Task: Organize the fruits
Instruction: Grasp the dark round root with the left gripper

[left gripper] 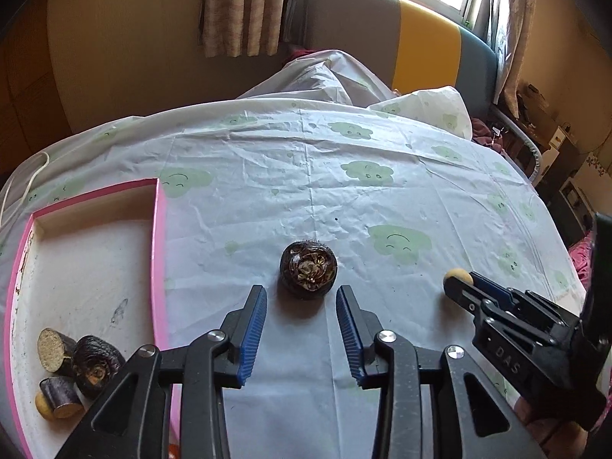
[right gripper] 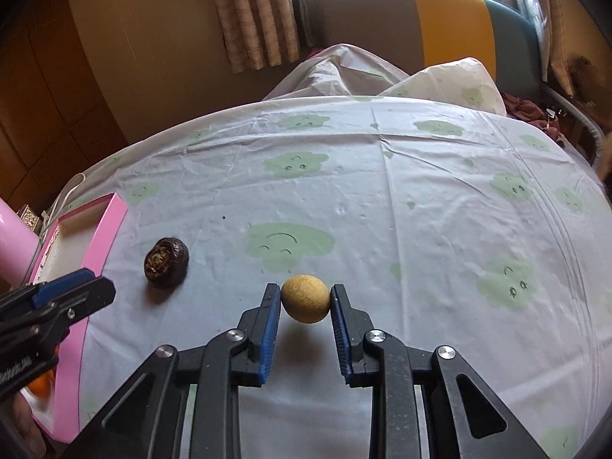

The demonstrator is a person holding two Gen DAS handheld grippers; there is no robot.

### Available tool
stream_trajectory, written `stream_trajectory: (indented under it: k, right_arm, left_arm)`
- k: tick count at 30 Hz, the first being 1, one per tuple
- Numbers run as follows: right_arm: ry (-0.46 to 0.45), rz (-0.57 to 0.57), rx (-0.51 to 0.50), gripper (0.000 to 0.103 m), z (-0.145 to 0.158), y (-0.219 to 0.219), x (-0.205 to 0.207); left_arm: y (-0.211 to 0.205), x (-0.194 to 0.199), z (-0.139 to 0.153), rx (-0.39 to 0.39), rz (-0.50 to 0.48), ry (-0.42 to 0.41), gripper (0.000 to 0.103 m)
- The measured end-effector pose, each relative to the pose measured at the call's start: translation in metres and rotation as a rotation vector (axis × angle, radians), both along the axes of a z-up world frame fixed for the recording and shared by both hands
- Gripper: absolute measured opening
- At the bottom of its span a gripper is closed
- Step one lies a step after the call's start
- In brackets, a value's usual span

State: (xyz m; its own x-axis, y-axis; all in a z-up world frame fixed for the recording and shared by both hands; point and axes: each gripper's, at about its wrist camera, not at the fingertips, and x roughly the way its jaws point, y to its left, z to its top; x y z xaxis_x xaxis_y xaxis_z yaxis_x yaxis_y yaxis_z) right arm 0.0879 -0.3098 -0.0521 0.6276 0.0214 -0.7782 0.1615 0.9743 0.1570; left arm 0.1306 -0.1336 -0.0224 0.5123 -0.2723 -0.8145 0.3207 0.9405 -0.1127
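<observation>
A dark brown round fruit [left gripper: 308,271] lies on the cloud-print tablecloth, just beyond the tips of my left gripper [left gripper: 302,290], which is open with its blue pads on either side of the fruit's near edge and not touching it. My right gripper [right gripper: 305,287] is shut on a small tan round fruit [right gripper: 305,299], which casts a shadow on the cloth below. In the left wrist view this tan fruit [left gripper: 456,276] shows at the right gripper's tip. The pink tray [left gripper: 158,267] at the left holds another dark fruit [left gripper: 95,367], two cut dark-skinned stalk pieces [left gripper: 53,348] and a tan fruit [left gripper: 41,401].
The tablecloth [right gripper: 420,210] covers a round table that drops away at the far edge. A white cable [left gripper: 34,176] lies by the tray's far corner. A sofa back [left gripper: 382,26] and curtains stand beyond. Something orange [right gripper: 40,386] shows near the tray's near end.
</observation>
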Motion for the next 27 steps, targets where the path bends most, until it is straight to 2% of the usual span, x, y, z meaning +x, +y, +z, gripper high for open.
stream_trajectory:
  k: [4,6,8,9,12,13,14,18,27]
  right_arm:
    - [-0.006,-0.023,-0.016,0.027,-0.006,-0.009,-0.007]
    - [-0.018,-0.023,-0.019,0.027,-0.007,-0.011,-0.009]
    - [-0.024,-0.026,-0.024,0.027,-0.008,-0.011,-0.011]
    - [-0.026,-0.027,-0.021,0.027,-0.008,-0.012,-0.011]
    - [-0.03,-0.033,-0.02,0.027,-0.008,-0.012,-0.011]
    - [-0.03,-0.033,-0.02,0.027,-0.009,-0.011,-0.011]
    - [-0.03,-0.034,-0.02,0.027,-0.008,-0.011,-0.01]
    - [-0.017,-0.031,0.006,0.027,-0.012,-0.013,-0.009]
    - [-0.009,-0.031,-0.021,0.026,-0.012,-0.009,-0.008]
  left_arm:
    - [-0.012,0.009,-0.009,0.017,-0.005,0.005,0.039]
    - [-0.015,0.013,-0.013,0.018,-0.003,0.01,0.045]
    - [-0.016,0.017,-0.018,0.033,0.012,0.018,0.062]
    - [-0.017,0.019,-0.021,0.037,0.013,0.022,0.062]
    - [-0.017,0.024,-0.027,0.038,0.026,0.03,0.061]
    - [-0.016,0.025,-0.029,0.031,0.022,0.037,0.053]
    - [-0.017,0.026,-0.032,0.026,0.016,0.045,0.039]
    - [-0.016,0.019,-0.034,0.015,-0.015,0.024,0.039]
    - [-0.006,-0.023,-0.028,-0.003,-0.034,-0.011,0.039]
